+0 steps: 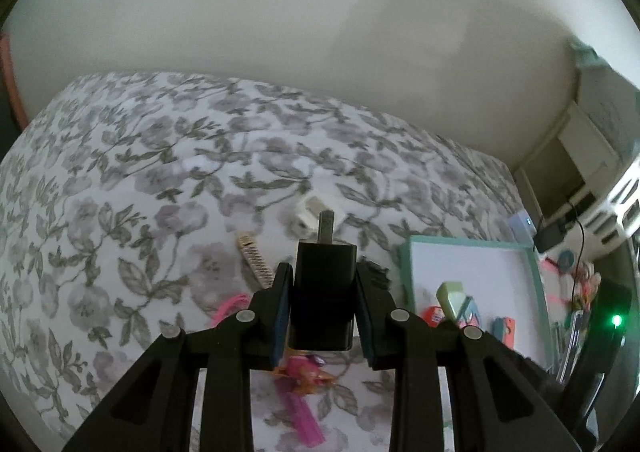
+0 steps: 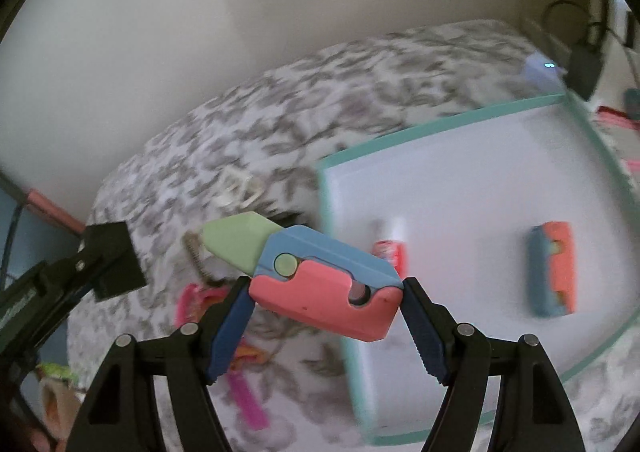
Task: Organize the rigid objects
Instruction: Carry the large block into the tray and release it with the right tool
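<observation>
Though gripper-held [image 1: 322,294], charger [image 1: 323,292] prongs-forward, lengthwise.

Home bedroom, bed w/ floral duvet [image 1: 168,172], plain wall [image 1: 280,12], white shelf unit [image 1: 588,164] by it

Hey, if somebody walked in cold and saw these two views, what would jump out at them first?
Each gripper already carries something: the left gripper clamps a black charger above the floral bedspread, and the right gripper holds a pink, blue and green toy knife. Beside them, the teal-rimmed tray holds a similar folded toy and a small red tube.
</observation>
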Demonstrator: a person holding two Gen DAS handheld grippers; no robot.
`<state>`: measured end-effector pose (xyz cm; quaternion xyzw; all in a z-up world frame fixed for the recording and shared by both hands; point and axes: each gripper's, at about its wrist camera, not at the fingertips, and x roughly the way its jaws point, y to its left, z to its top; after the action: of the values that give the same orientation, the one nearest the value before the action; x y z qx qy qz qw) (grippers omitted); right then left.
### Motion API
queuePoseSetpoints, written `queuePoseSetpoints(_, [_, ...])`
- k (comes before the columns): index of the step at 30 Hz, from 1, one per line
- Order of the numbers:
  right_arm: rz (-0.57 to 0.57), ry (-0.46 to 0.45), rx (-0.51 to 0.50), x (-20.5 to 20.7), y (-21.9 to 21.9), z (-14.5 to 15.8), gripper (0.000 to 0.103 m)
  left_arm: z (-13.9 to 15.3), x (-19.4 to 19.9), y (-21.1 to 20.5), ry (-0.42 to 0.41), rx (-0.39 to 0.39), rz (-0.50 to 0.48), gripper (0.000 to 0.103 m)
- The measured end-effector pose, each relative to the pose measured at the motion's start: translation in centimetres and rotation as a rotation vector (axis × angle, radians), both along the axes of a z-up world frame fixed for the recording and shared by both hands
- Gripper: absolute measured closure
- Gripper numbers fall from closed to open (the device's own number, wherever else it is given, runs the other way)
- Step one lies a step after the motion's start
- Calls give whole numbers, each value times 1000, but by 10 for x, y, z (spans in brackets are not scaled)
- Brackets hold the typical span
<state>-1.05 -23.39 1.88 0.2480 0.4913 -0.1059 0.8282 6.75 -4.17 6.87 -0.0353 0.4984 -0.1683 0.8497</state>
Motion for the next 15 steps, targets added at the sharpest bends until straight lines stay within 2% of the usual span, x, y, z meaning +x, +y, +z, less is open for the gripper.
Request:
queuePoseSetpoints(3, [-58, 1, 0, -9, -20, -1, 26, 2, -8, -21, -11, 16, -49, 72])
queuePoseSetpoints(7, [-140, 17, -68, -20, -46, 1, 26, -1, -23, -57, -8, 31, -137, 72])
queuePoseSetpoints(12, [-265, 54, -136, -41, -85, -1, 26, -5, -47, -100, -32, 90, -251, 72])
queuePoseSetpoints(15, [-339, 81, -163, -53, -105, -4, 26, -11, -59, -122, -9, 95, -311, 72])
